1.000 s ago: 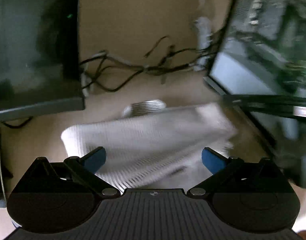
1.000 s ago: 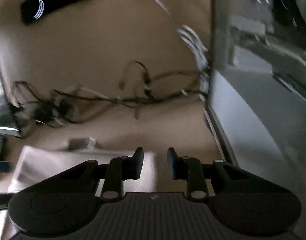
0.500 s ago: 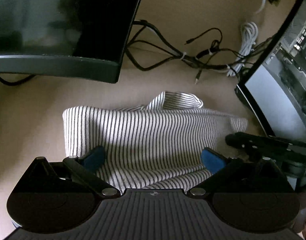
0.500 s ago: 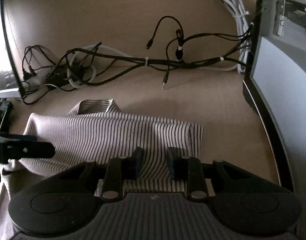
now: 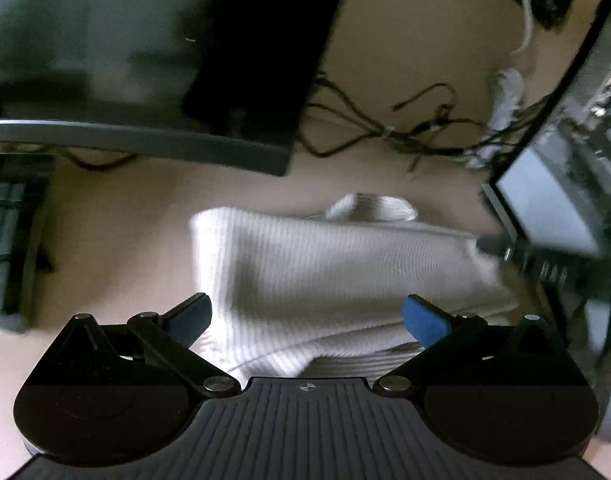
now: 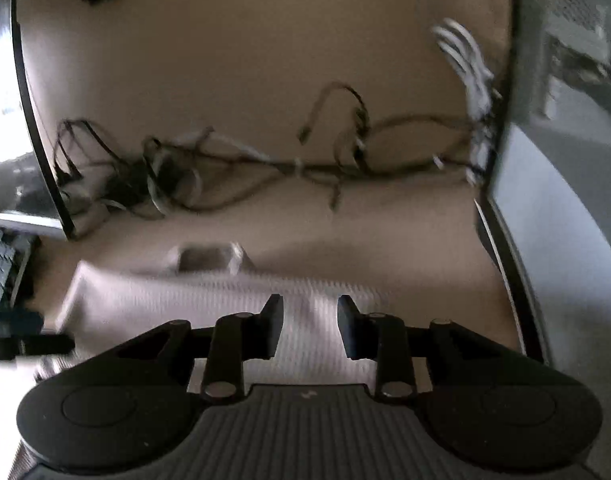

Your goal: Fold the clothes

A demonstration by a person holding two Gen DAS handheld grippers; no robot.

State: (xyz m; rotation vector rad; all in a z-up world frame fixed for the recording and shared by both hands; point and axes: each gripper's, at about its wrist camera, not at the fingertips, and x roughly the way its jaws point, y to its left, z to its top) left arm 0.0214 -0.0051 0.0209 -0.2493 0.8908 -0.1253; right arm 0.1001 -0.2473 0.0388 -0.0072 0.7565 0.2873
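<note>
A white shirt with thin dark stripes lies folded on the tan desk, blurred by motion; it also shows in the right wrist view. My left gripper is wide open above the shirt's near edge, its blue pads apart and empty. My right gripper hangs over the shirt's right part with its black fingers a small gap apart and nothing between them. The right gripper's tip shows at the shirt's right end in the left wrist view.
A dark monitor stands at the back left and a second monitor at the right. A tangle of cables lies behind the shirt. A keyboard sits at the far left.
Both grippers have shifted over the shirt and the views are blurred again. The shirt lies in the same folded shape. The left jaws stay wide, the right jaws stay a little apart.
</note>
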